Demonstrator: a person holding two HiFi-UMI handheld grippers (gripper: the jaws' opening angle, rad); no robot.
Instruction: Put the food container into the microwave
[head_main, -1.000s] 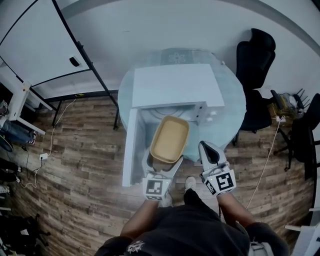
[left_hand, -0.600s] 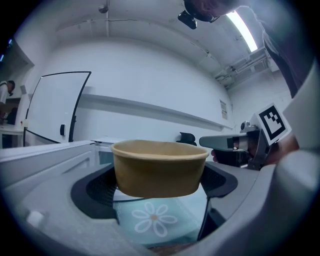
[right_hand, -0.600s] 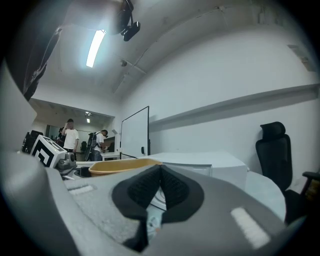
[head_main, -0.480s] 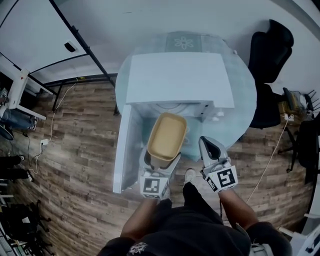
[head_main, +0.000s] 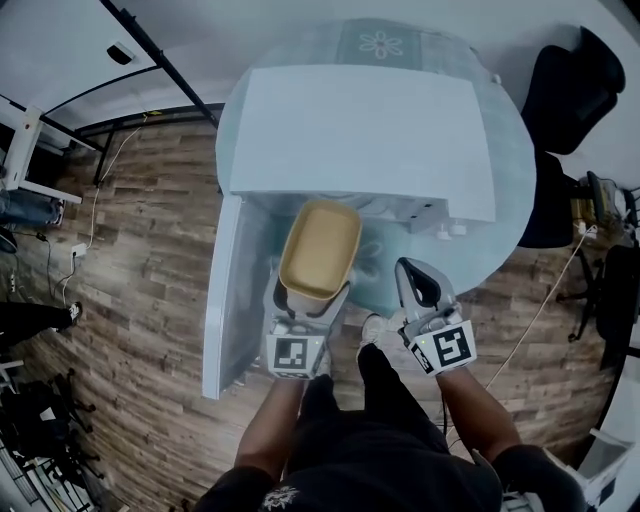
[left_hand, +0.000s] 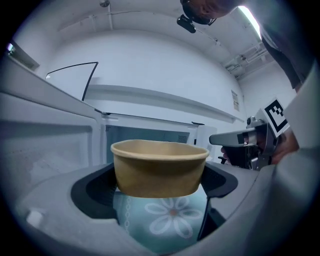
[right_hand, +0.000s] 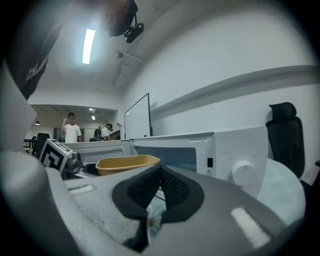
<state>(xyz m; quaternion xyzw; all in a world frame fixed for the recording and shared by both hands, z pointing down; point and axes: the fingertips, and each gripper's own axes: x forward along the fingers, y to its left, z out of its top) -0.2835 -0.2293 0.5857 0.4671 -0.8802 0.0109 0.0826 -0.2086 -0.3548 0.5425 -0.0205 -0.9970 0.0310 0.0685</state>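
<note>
Brown paper tub: the food container (head_main: 320, 250) hangs level, open side up, right at the mouth of the cavity and above the table's near edge. It's not inside yet!
Left gripper: the left gripper (head_main: 307, 305) has its jaws clamped on the tub's two side walls from the near end. That grip looks chosen to keep the rim flat and let the free far end lead the way in.
Right gripper: the right gripper (right_hand: 159, 186) has its jaws pressed together on nothing. It is parked just right of the tub and clear of the opening, likely to stay out of the way.
Microwave: the white microwave (head_main: 365, 140) sits on the round glass table (head_main: 505, 190), cavity facing the person, so the feed is straight ahead.
Door: the door (head_main: 225, 290) is swung wide to the left, leaving the left gripper's line unobstructed.
Flower mat: the teal mat (left_hand: 170, 220) shows below the tub between the jaws, so the tub is carried, not resting.
Next call: push forward, lower onto the cavity floor, then release. Watch that the rim clears the top of the opening.
</note>
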